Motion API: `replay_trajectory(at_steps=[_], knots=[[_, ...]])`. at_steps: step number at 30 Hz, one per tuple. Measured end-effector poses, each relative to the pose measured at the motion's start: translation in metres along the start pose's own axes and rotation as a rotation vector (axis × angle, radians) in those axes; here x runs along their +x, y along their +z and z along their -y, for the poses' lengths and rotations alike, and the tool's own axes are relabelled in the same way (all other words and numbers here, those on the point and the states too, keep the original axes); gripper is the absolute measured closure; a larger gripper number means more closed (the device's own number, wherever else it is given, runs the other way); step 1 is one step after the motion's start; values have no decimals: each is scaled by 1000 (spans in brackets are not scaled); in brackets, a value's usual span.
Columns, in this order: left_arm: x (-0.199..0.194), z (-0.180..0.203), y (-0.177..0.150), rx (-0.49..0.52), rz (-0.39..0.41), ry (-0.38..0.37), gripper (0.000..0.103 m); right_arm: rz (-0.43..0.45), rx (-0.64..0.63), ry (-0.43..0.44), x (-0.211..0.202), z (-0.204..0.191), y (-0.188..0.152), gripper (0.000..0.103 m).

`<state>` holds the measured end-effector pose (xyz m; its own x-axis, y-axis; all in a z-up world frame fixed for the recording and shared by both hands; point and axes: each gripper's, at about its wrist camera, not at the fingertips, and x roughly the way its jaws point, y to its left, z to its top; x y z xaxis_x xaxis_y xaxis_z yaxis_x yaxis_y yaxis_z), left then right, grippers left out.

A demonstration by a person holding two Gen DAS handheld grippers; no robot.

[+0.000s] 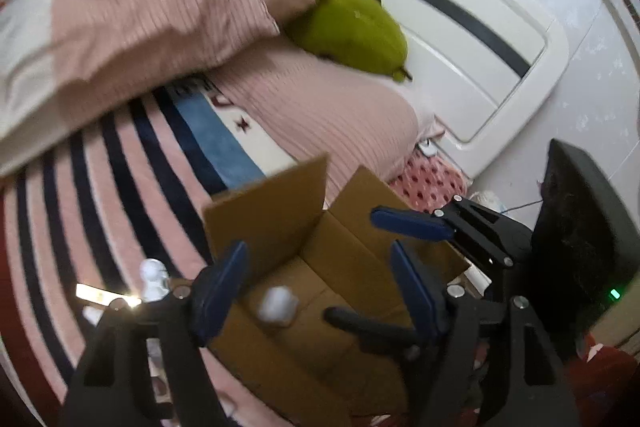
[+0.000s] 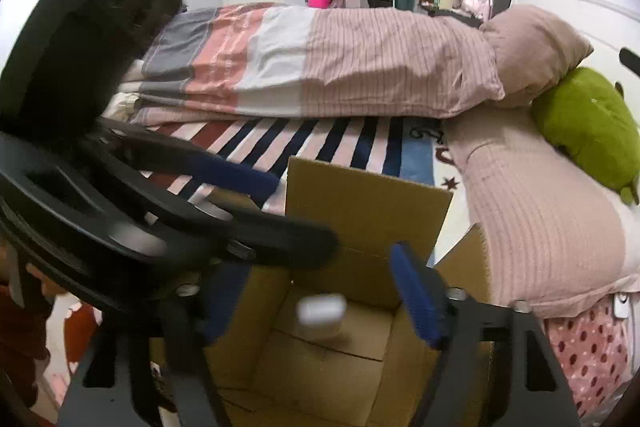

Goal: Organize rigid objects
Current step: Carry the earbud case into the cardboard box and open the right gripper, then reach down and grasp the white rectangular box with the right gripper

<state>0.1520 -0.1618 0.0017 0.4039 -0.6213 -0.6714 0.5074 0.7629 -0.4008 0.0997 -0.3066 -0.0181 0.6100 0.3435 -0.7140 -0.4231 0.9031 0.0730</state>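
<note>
An open cardboard box [image 1: 280, 215] stands on the bed, flaps up; it also shows in the right wrist view [image 2: 360, 211]. A small white object [image 1: 278, 305] is blurred inside the box, between my left fingers; in the right wrist view the same white object [image 2: 322, 311] hangs over the box floor. My left gripper [image 1: 320, 295] is open above the box. My right gripper [image 2: 320, 303] is open above the box too, and it shows in the left wrist view [image 1: 404, 263] from the right. A small white figurine [image 1: 154, 279] stands left of the box.
Striped pink and navy bedsheet [image 1: 120, 167], folded pink duvet [image 2: 340, 63], pink pillows and a green plush [image 1: 356, 31] lie behind the box. White headboard [image 1: 460, 39] at right. A black device [image 1: 576, 247] with a green light is at far right.
</note>
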Motion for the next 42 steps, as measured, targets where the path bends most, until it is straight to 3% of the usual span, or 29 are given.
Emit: replay_trajectory(at_steps=[4,8,12,16,23,27,34,42], knots=[[-53,-13,-11,-5,106,70,21,29,-21,19,-13,-15,8,14],[-107,-31,-36,-6,192,186,17,91,-62,129,-29,-49,20,0],[-146,-61,-73,-36,250,317,16,116,-121,210,-36,-98,29,0],[-169,-92,-115,-82,279,396,16,133,-173,296,-33,-153,24,0],[-172,-135,-181,-142,267,500,16,82,-182,347,7,-214,-19,0],[-164,-150,-207,-175,255,458,16,4,-108,236,49,-218,-54,0],[-147,-160,-230,-217,231,407,16,-58,22,-44,110,-195,-90,0],[-140,-158,-233,-206,204,398,16,-127,73,-86,136,-177,-99,1]])
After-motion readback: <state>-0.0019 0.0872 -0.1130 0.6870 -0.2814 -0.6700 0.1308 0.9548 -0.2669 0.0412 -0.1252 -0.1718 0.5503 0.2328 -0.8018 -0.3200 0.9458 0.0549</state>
